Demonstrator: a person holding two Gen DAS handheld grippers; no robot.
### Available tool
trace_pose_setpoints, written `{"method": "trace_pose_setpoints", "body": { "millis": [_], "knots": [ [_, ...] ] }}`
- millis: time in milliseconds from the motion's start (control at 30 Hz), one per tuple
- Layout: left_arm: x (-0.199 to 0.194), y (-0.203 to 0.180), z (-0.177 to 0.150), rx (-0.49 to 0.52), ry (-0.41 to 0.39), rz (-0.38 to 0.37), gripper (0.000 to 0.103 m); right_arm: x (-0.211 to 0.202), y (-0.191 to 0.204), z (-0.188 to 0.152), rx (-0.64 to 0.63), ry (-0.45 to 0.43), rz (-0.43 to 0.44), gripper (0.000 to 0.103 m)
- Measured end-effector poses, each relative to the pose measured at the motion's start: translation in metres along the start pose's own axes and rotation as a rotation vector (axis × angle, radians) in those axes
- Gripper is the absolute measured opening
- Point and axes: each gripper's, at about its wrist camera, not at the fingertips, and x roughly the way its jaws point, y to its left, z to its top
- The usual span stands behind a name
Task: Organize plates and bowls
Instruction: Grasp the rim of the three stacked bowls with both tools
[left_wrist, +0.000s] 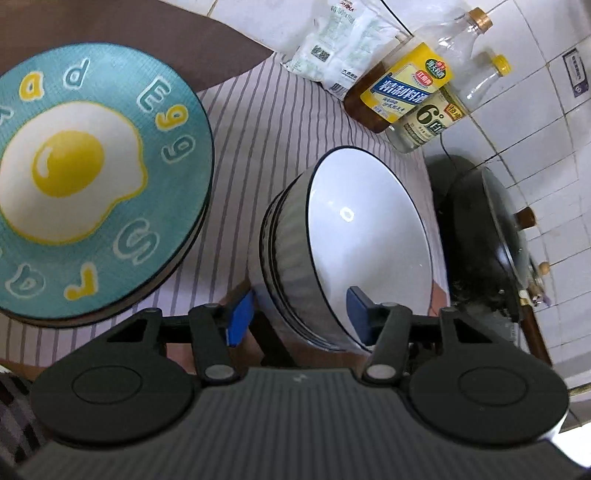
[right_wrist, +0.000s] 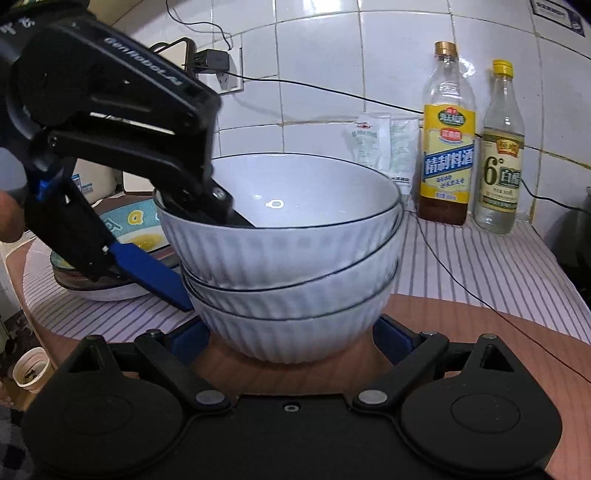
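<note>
**A:** Item one, the bowls?

**B:** Stack of three white ribbed bowls (right_wrist: 288, 258), nested, standing on the counter where the brown board meets the striped cloth (left_wrist: 266, 122). The top bowl (right_wrist: 280, 218) sits slightly askew in the one under it.

**A:** Item two, your tools?

**B:** My left gripper (right_wrist: 192, 258) straddles the top bowl's rim on its near-left side: one finger (right_wrist: 236, 218) inside the bowl, one blue finger (right_wrist: 155, 275) outside against the ribbed wall. Jaws about half open; I cannot tell whether the pads actually press on the wall, so I won't call it a grip. My right gripper (right_wrist: 288, 332) is spread wide around the base of the bottom bowl, a blue pad on each side, no squeeze visible.

**A:** Item three, plates?

**B:** Teal fried-egg plate (left_wrist: 92, 177), on top of a low stack, just left of the bowls.

**A:** Item four, hazards?

**B:** As I judge them:
- Glazed rim, thin wall: a one-sided pinch could slip, or tip the top bowl as it lifts.
- Nested bowls may stick; the second could ride up and then drop.
- If my right pads nudge the bottom bowl, the whole stack slides on the board.
- Two bottles (right_wrist: 472, 147) stand near behind the stack, a black cable (right_wrist: 436, 251) trails over the cloth beside it, and a dark wok (left_wrist: 487, 236) sits beyond. A wide swing could catch any of them.
- The plate stack is close enough for my outer left finger to clip.
</note>
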Motion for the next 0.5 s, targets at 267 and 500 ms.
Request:
{"method": "trace_pose_setpoints", "body": {
  "millis": [267,500],
  "knots": [
    [0.009,0.006,0.006,-0.019,-0.021,0.022,0.045,0.008,-0.002,0.005,0.014,0.033,0.008,0.098],
    [0.014,0.013,0.005,-0.045,-0.036,-0.016,0.047,0.011,-0.002,0.006,0.016,0.037,0.007,0.099]
  ]
}}
